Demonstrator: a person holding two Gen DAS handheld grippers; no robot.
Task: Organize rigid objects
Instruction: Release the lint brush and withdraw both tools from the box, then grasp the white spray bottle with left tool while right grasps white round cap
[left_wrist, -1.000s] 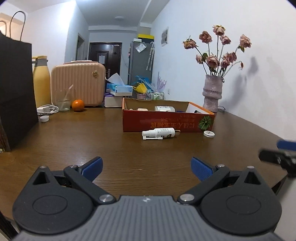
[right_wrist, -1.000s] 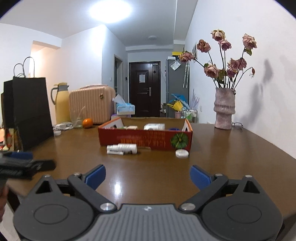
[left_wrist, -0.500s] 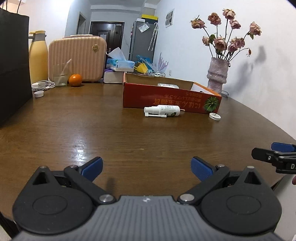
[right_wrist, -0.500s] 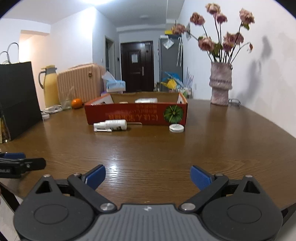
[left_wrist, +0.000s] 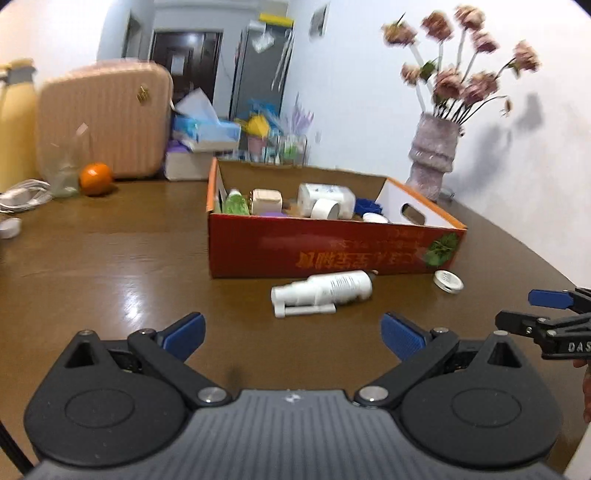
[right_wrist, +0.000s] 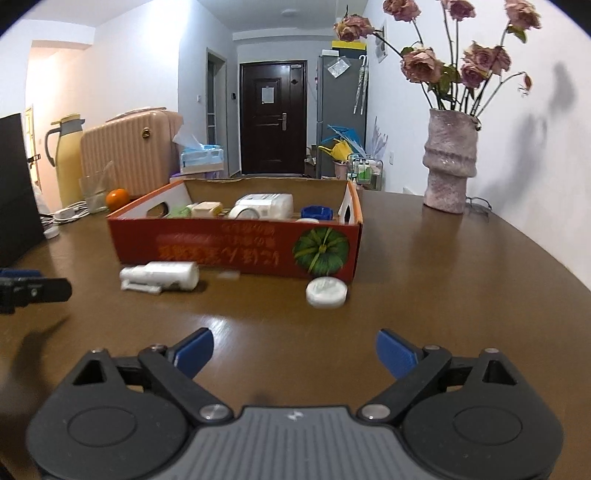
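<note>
**Two empty claws facing the items left outside the box**

Left claw (left_wrist: 291, 328) and right claw (right_wrist: 294, 349) each have their blue pads spread apart with nothing between them; both hang above the counter (left_wrist: 110, 266), probably so that either can drop onto a loose item. Just ahead of the left claw, one white spray bottle (left_wrist: 320, 291) lies on its side, nozzle pointing to that claw's left. Just ahead of the right claw sits one white round lid (right_wrist: 326, 292), flat on the counter. Both items rest close against the near wall of the single red cardboard box (right_wrist: 236, 247), which suggests they are the two pieces not yet put away. Inside the box, farther on, at least five items are visible, among them a white bottle (left_wrist: 327, 197), a blue cap (right_wrist: 316, 212) and a green bottle (left_wrist: 235, 202); others are partly hidden. Beyond the box, to the right, stands one vase (right_wrist: 448, 162) of dried roses.
</note>
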